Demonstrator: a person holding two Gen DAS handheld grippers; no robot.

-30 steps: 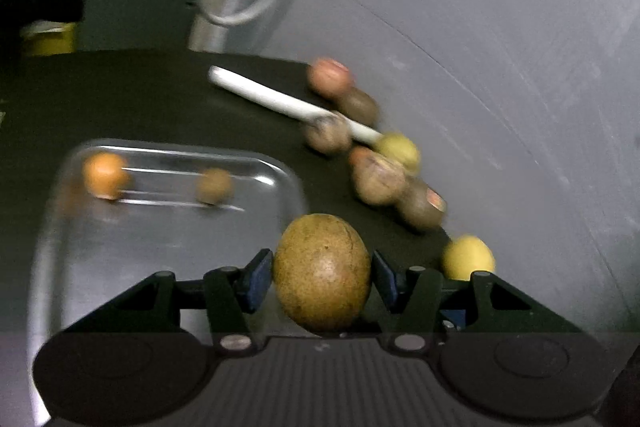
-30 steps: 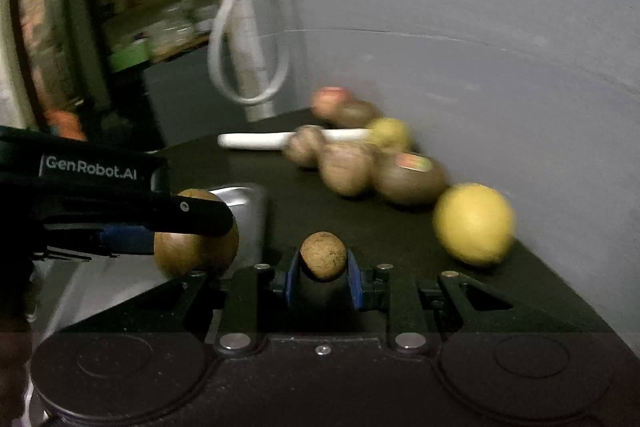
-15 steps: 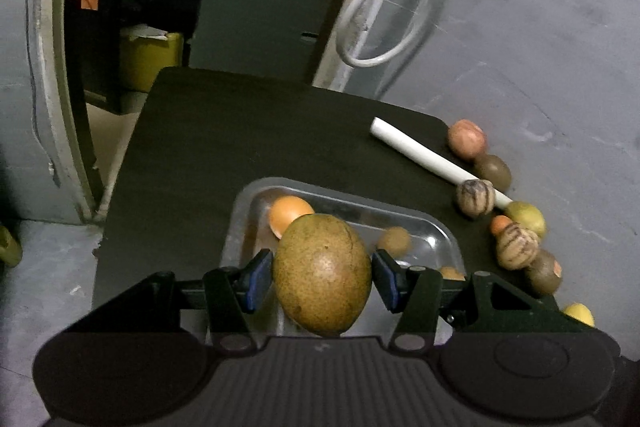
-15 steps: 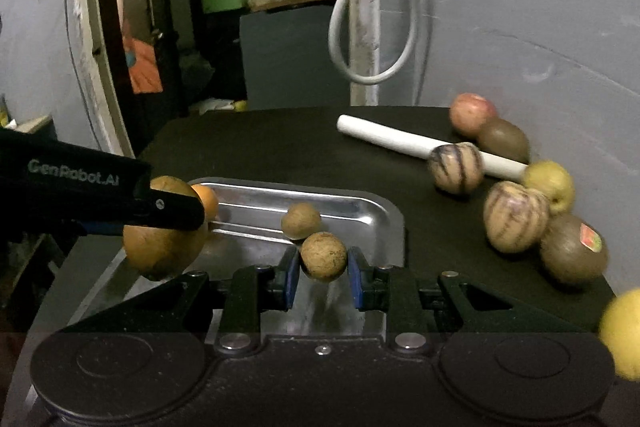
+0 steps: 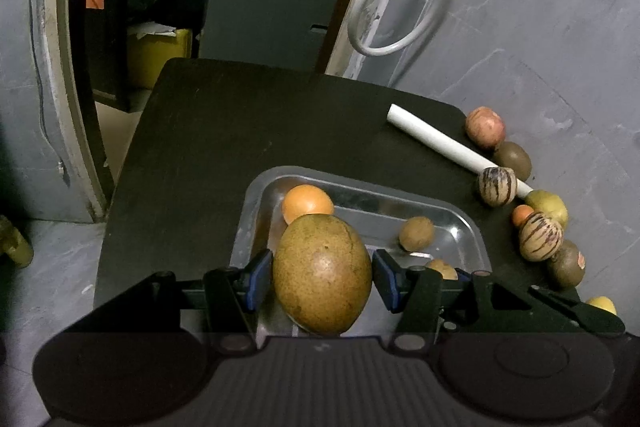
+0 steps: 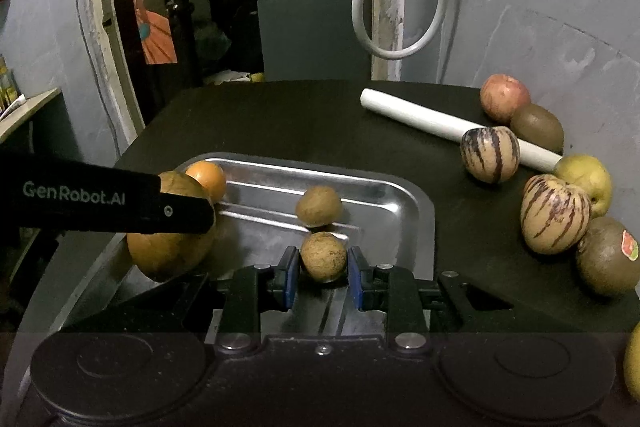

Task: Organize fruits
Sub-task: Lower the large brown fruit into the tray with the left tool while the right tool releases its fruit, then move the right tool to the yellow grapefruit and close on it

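My left gripper is shut on a large brown oval fruit and holds it above the near left part of a metal tray. The same fruit shows in the right wrist view under the left finger. My right gripper is shut on a small round brown fruit above the tray's near side. In the tray lie an orange and another small brown fruit.
Along the grey wall on the right lie a white tube, a red apple, two striped melons, kiwis and yellow fruits. The black table's left edge drops to the floor.
Both grippers swung left from the fruit row by the wall to over the tray, each still holding its fruit. Over the last half second they moved little.
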